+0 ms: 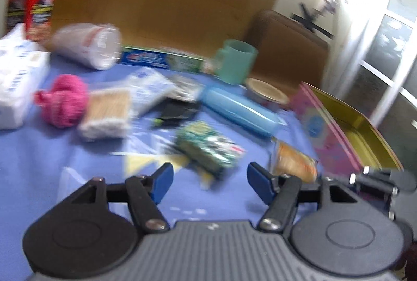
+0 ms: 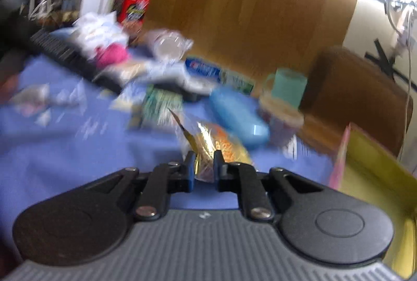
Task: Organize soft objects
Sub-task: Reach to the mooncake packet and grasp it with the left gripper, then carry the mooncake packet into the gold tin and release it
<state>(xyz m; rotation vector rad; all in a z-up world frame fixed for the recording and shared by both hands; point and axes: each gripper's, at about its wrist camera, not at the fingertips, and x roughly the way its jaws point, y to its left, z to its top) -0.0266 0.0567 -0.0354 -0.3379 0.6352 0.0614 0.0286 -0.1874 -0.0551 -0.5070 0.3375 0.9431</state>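
I have the snack bag [image 2: 208, 148] at lower centre of the right wrist view, clamped between the fingers of the right gripper [image 2: 204, 163]; its gold-and-orange film bulges above the pads. In the left wrist view the same bag [image 1: 294, 159] sits at lower right, just beside the pink tin [image 1: 336, 129]. The tin's yellow interior fills the lower right corner of the right view.

The left gripper [image 1: 209, 183] has its fingers apart, with nothing between them; only the blue cloth [image 1: 52, 156] shows in the gap. The green packet [image 1: 211, 148] lies just above that gap.

Further up the left view:
- blue case [image 1: 239, 111], centre right;
- teal mug [image 1: 237, 60], above the case;
- cotton-bud pack [image 1: 106, 111], centre left;
- pink yarn [image 1: 63, 103], touching the cotton-bud pack;
- red box [image 1: 36, 4], upper left.

Both views are motion-blurred; labels are unreadable.
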